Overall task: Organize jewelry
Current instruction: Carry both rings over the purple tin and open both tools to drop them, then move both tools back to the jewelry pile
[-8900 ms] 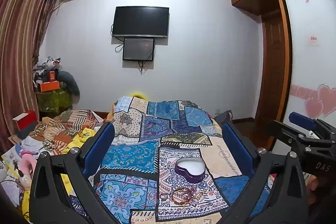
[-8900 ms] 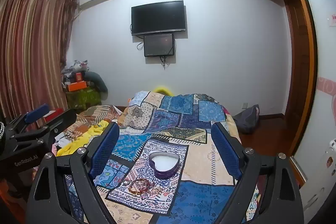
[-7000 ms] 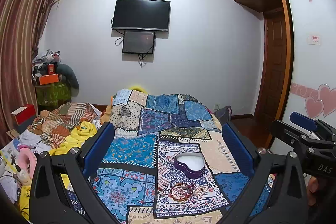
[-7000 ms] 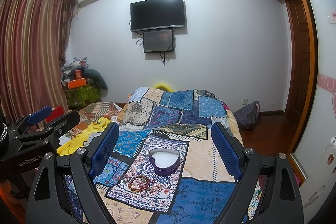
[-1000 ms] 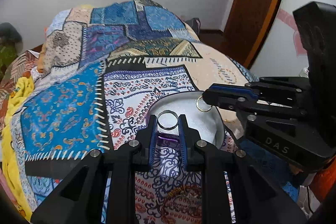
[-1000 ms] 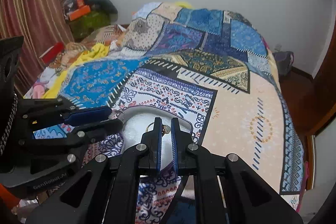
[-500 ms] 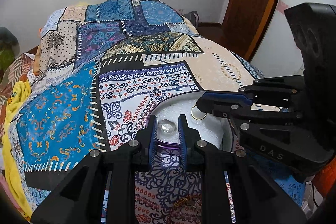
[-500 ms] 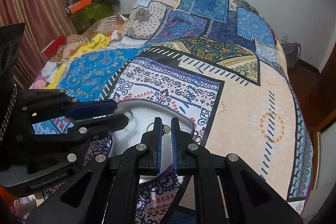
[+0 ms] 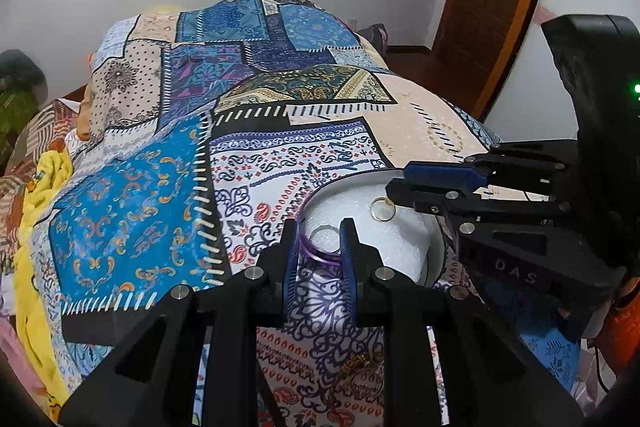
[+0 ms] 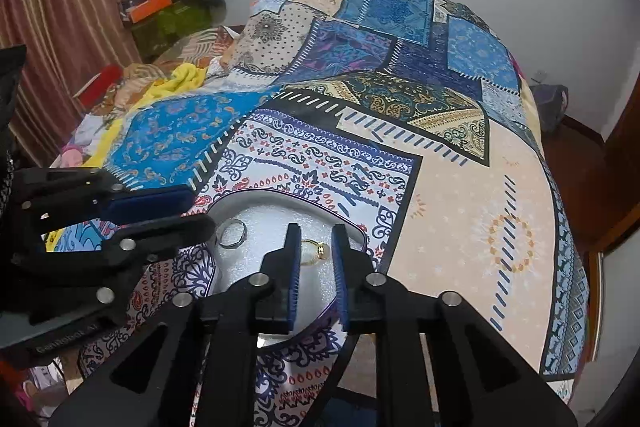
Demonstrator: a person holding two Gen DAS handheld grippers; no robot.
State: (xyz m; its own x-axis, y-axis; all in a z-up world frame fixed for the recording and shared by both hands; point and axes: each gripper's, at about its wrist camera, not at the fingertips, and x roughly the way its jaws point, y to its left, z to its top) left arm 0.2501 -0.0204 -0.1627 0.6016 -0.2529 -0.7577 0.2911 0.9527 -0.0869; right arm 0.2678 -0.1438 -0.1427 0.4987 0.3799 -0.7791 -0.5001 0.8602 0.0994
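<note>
A heart-shaped purple box (image 9: 340,185) lined with white foam lies open on the patchwork bedspread. My left gripper (image 9: 320,227) is shut on a silver ring (image 9: 326,231), held at the fingertips just above the foam. The same silver ring (image 10: 232,229) shows in the right wrist view at the tip of the left gripper (image 10: 200,211). My right gripper (image 10: 316,231) hovers over the box (image 10: 304,197) with its jaws opening. A gold ring (image 10: 316,251) lies between its pads without being pressed. In the left wrist view the gold ring (image 9: 382,209) rests on the foam below the right gripper (image 9: 394,183).
A pile of beaded bracelets (image 9: 360,363) lies on the bedspread just in front of the box. Yellow cloth and clutter (image 10: 180,77) cover the bed's left side. A wooden door (image 9: 492,7) stands at the right, and the bed's edge drops off there.
The right gripper's jaws have parted and let go of the gold ring, which now sits on the foam. The left gripper keeps hold of the silver ring.
</note>
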